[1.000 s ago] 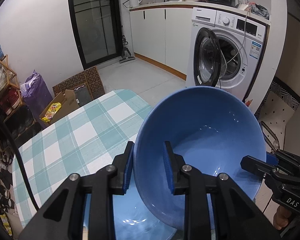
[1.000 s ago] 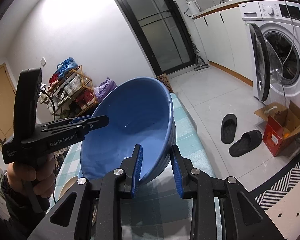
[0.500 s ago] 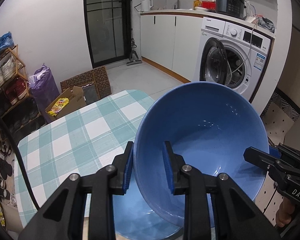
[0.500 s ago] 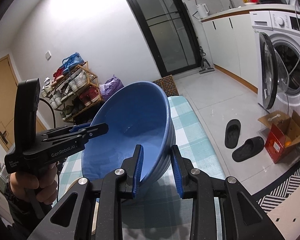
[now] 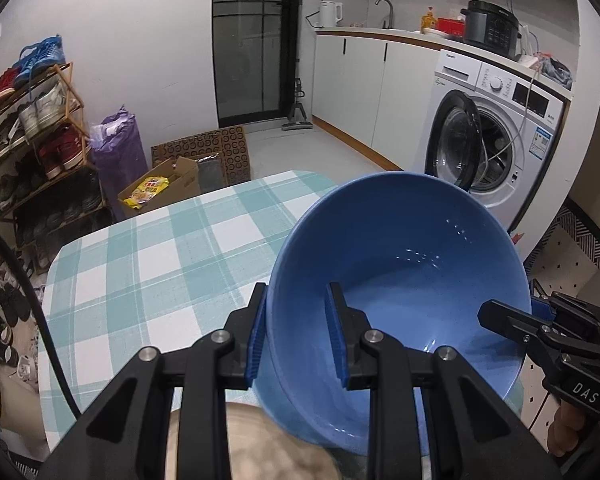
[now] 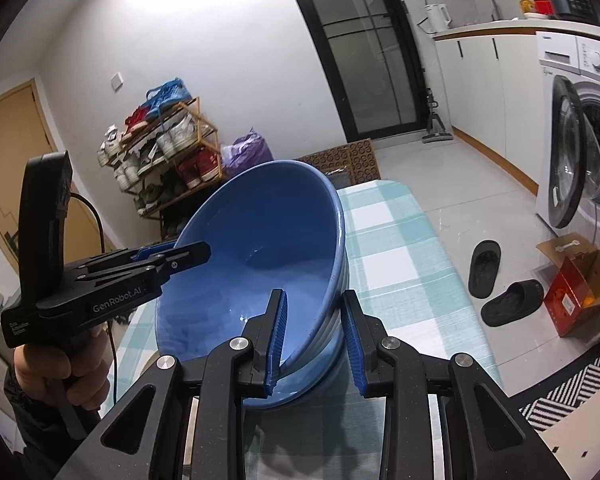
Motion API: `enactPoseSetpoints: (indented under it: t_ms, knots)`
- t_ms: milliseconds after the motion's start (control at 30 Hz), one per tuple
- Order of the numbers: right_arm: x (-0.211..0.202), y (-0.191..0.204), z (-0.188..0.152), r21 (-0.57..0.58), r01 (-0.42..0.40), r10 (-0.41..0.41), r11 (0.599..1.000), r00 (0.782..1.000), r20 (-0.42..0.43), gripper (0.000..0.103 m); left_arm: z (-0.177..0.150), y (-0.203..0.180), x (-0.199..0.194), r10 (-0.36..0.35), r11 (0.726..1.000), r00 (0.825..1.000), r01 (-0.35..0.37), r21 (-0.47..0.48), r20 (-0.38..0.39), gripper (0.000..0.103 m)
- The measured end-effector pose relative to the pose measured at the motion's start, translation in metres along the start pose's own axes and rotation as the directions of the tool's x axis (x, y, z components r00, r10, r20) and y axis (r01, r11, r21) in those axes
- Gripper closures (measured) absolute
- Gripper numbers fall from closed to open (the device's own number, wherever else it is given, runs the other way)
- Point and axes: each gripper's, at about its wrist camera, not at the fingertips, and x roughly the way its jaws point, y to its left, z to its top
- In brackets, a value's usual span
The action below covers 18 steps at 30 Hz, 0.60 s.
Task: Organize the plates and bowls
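A large blue bowl [image 5: 400,280] hangs tilted above the teal-and-white checked table [image 5: 160,272], held by both grippers at opposite sides of its rim. My left gripper [image 5: 296,336] is shut on the near rim, one pad inside and one outside. My right gripper [image 6: 316,340] is shut on the bowl [image 6: 260,260] the same way, across its ridged outer wall. Each view shows the other gripper at the far rim: the right gripper [image 5: 512,316] and the left gripper [image 6: 172,256]. A beige dish [image 5: 260,448] lies blurred below the bowl.
A washing machine [image 5: 496,140] with its door open stands past the table's right side. A shoe rack [image 5: 32,140], a purple bag and a cardboard box [image 5: 160,192] sit to the left. Black slippers [image 6: 496,280] and a red box [image 6: 580,292] are on the floor.
Both grippers have carried the bowl sideways across the table, still gripping its rim. The blue dish seen beneath it earlier is gone from view; a beige dish now shows there.
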Motion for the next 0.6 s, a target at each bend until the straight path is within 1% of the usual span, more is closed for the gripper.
enactPoseSetpoints:
  t_ms: [333, 600]
  knots:
    - [0.026, 0.023, -0.014, -0.032, -0.013, 0.011, 0.999, 0.998, -0.057, 0.074, -0.023, 0.023, 0.003, 0.023, 0.998, 1.000, -0.024, -0.051, -0.022, 0.077]
    - [0.046, 0.030, -0.022, -0.055, 0.008, -0.013, 0.998, 0.996, -0.093, 0.074, -0.035, 0.031, 0.018, 0.025, 0.997, 0.998, -0.028, -0.077, -0.050, 0.077]
